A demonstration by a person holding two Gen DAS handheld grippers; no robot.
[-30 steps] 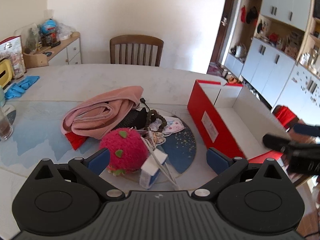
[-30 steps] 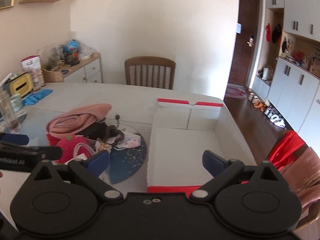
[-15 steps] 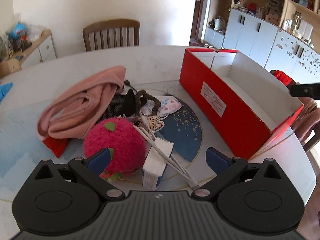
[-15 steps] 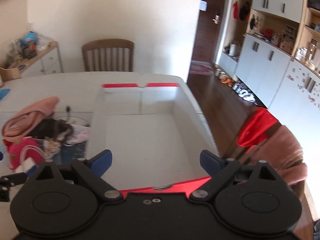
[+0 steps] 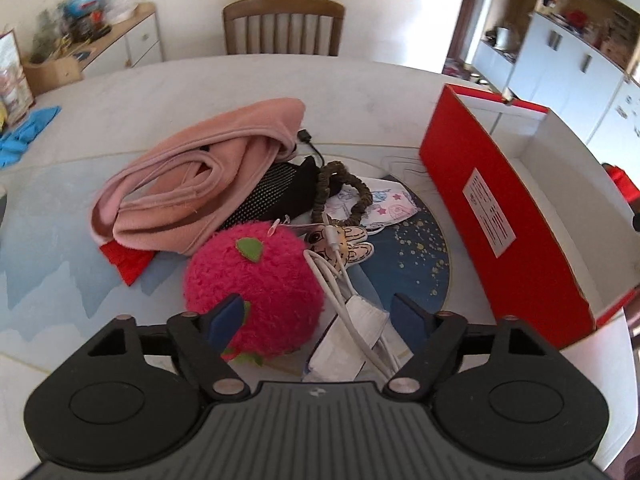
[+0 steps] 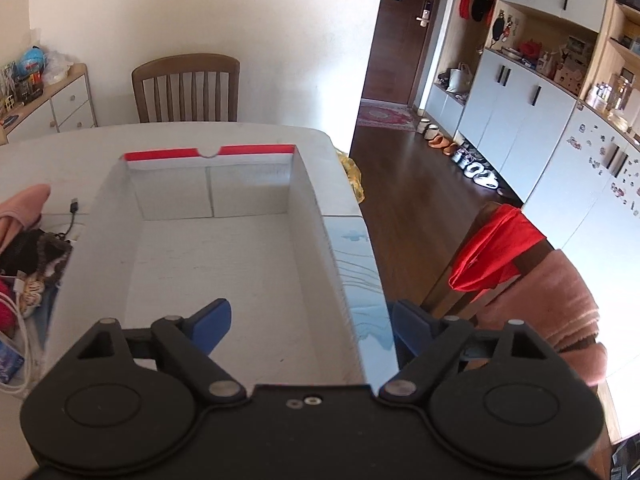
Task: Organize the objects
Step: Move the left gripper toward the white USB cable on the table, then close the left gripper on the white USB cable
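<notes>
Closing now, the left hand-held gripper has dropped over the white cable bundle, nothing pinched yet; right hand-held gripper narrows astride the red box wall.

shelf clutter: upper left, blurred, items unreadable
box label: print too small to read
red cloth: mostly hidden under pink garment
white pack: lower part cut off by gripper body
blue packet: cut by left edge
</notes>
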